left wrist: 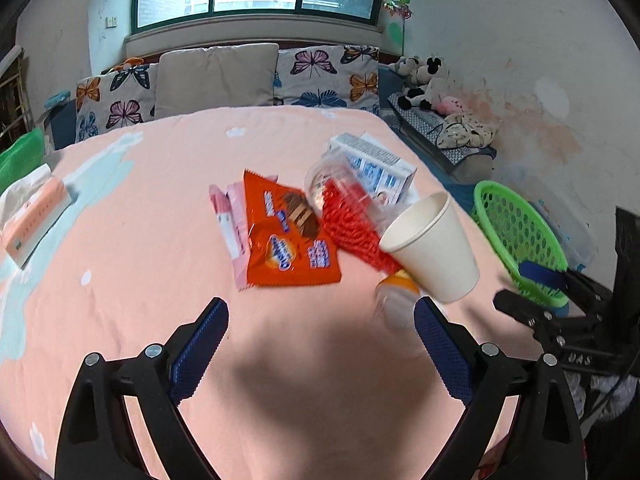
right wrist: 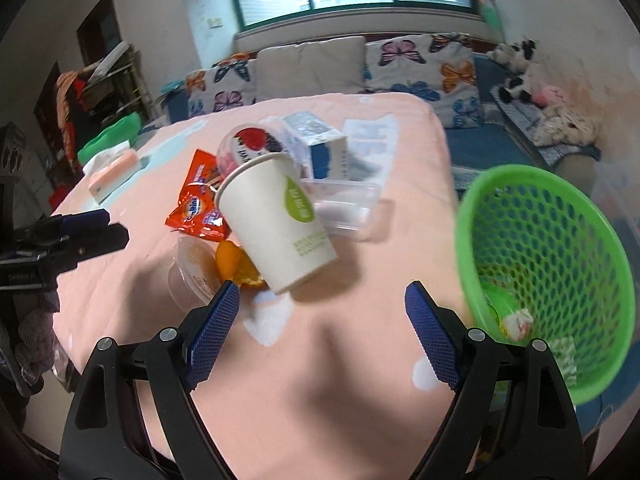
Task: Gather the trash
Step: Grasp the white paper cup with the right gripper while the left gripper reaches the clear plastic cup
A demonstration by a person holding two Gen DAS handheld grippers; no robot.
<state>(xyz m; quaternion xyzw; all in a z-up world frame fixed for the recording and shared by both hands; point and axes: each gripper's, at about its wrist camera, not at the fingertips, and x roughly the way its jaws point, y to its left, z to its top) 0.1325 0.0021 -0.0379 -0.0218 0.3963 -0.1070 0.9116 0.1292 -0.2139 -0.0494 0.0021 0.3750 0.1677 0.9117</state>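
A: Which step? The cup (right wrist: 276, 216) lies tipped on the bed (right wrist: 320, 360), left of the basket (right wrist: 544, 264).
B: Approach. Both grippers (left wrist: 320, 332) (right wrist: 320, 320) have jaws released, empty; the right should straddle the cup.

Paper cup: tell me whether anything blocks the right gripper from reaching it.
Nothing visible does. The right gripper is open and empty, and only bare pink bedspread lies between it and the tilted paper cup. A clear cup with orange peel sits just left of that path.
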